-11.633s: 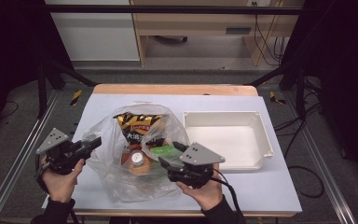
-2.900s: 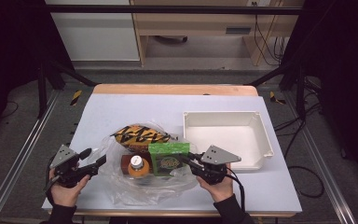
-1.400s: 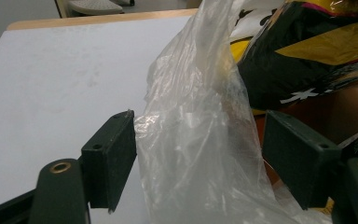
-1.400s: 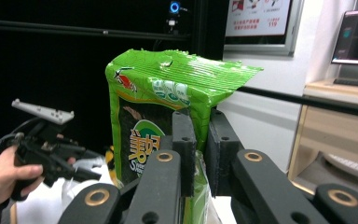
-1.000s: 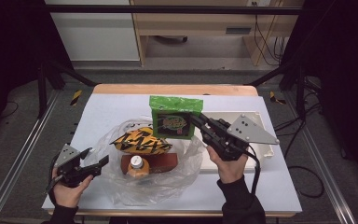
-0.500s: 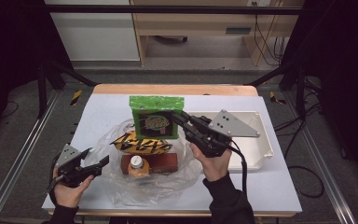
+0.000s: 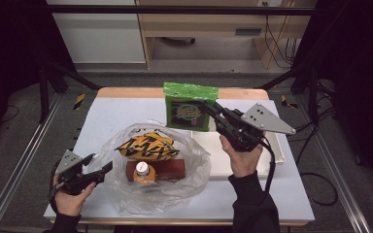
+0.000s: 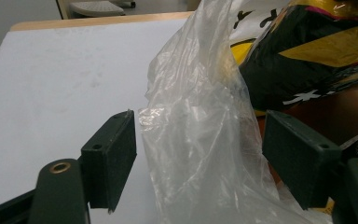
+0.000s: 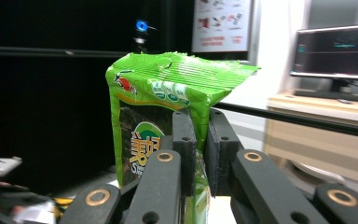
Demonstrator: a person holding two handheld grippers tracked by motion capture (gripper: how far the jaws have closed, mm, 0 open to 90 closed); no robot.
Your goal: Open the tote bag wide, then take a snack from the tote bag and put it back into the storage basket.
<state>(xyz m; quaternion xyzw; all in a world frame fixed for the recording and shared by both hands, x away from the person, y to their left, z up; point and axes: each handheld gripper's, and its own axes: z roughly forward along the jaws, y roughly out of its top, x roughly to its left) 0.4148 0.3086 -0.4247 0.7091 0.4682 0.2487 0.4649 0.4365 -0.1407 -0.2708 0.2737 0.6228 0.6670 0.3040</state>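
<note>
- Since a moment ago, the green snack pack (image 7: 190,106) has gone up out of the plastic bag (image 7: 153,167). It now hangs in the air over the far edge of the table (image 7: 291,194), beside the white tray (image 7: 223,155).
- On the left, the left gripper (image 7: 98,168) sits near the front left corner of the table. Its jaws are wide open. A fold of the plastic bag stands between them, but the pads (image 8: 114,158) do not press on it.
- In the middle, the bag lies open on the table. Inside I count one orange and black snack pack (image 7: 145,147), one brown pack (image 7: 167,169) and one bottle (image 7: 142,171).
- On the right, the right gripper (image 7: 211,109) is squeezed tight on the side edge of the green pack.
- That pack looks light, soft and crinkly. I think it could slip or get crushed, so the flat sealed edge is the best place to hold.
- There is one green pack, one tray, one bag and two grippers.
</note>
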